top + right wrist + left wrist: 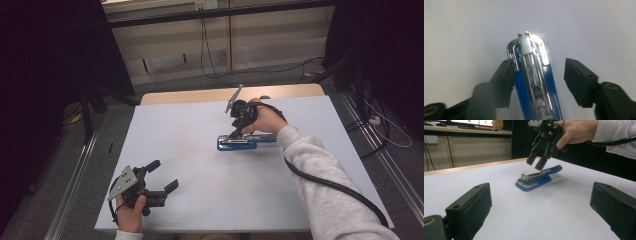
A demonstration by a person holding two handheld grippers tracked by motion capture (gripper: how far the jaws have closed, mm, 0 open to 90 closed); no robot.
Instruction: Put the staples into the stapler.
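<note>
R gripper: jaws apart, released | blue stapler: flat on table, btwn and below the 2 pads, untouched | L gripper: jaws wide, holding nothing, well apart from stapler.

A lab-style recording room with one bare work table.

We see a white-topped table on grey carpet, metal floor rails along both sides, cables trailing down a beige panelled wall, dark curtains left and right, and lit monitors on a far desk.
</note>
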